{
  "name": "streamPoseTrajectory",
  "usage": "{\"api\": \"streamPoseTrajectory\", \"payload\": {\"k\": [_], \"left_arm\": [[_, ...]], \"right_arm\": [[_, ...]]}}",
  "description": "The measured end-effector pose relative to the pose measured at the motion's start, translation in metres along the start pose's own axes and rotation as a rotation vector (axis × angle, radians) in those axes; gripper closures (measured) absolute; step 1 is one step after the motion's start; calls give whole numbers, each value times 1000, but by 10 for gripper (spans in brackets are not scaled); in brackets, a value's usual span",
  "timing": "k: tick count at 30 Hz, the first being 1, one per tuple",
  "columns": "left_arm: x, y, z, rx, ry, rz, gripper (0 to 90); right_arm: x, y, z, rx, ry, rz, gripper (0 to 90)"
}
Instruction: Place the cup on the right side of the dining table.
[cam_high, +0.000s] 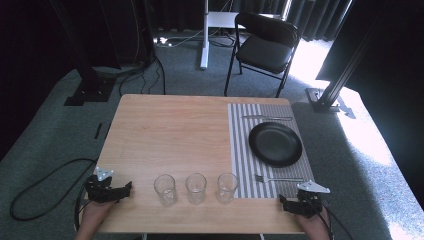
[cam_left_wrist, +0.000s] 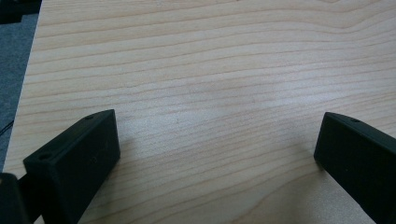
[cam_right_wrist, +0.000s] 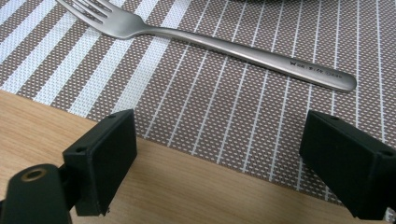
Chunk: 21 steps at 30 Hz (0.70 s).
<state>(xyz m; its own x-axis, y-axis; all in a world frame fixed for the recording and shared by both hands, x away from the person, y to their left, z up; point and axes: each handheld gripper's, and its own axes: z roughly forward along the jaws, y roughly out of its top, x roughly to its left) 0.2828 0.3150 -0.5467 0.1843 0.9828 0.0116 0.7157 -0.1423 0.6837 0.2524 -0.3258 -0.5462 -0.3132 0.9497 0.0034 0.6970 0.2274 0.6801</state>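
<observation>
Wooden table (cam_high: 170, 135), high view: it takes up the middle of the frame, with a striped placemat (cam_high: 241, 150) laid over its right part.

Left gripper (cam_high: 107, 190), lower left of the high view, at the table's near-left corner, held by a hand coming in from the bottom edge. Jaws spread wide, nothing between them. In the left gripper view the 2 black jaws rise from the lower left and lower right corners with bare wood grain between them; grey carpet shows along the left edge.

Right gripper (cam_high: 298, 204), lower right of the high view, at the near edge of the table just below the placemat's near-right corner. Jaws released, standing wide apart, gripping nothing. In the right gripper view (cam_right_wrist: 219, 158) the jaws straddle the placemat's near border, wood under the left jaw, striped weave under the right one.

Fork (cam_right_wrist: 219, 44): nearest thing to the right gripper. It lies flat on the placemat across the upper part of the right gripper view, tines at upper left, handle end at centre right, apart from both jaws. In the high view the fork (cam_high: 277, 178) sits just above the right gripper, below the plate.

Black plate (cam_high: 275, 144): right of centre on the placemat, empty. A second piece of cutlery (cam_high: 267, 118) lies above it near the far edge; its kind is too small to tell.

3 clear glasses (cam_high: 196, 188) stand upright in a row along the bottom centre of the table, between the 2 grippers, the rightmost just beside the placemat's left edge.
</observation>
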Motion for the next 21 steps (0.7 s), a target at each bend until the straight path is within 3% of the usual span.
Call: {"api": "streamPoseTrajectory", "payload": {"k": [7, 13, 17, 18, 21], "left_arm": [[0, 0, 0, -1, 0, 0, 5], [0, 0, 0, 0, 0, 0, 5], [0, 0, 0, 1, 0, 0, 5], [0, 0, 0, -1, -1, 0, 5], [0, 0, 0, -1, 0, 0, 5]], "right_arm": [[1, 0, -2, 6, 11, 4, 113], [7, -1, -4, 17, 20, -36, 114], [8, -1, -5, 13, 28, -34, 114], [10, 0, -8, -14, 49, -38, 114], [13, 2, -11, -23, 60, -61, 114]]}}
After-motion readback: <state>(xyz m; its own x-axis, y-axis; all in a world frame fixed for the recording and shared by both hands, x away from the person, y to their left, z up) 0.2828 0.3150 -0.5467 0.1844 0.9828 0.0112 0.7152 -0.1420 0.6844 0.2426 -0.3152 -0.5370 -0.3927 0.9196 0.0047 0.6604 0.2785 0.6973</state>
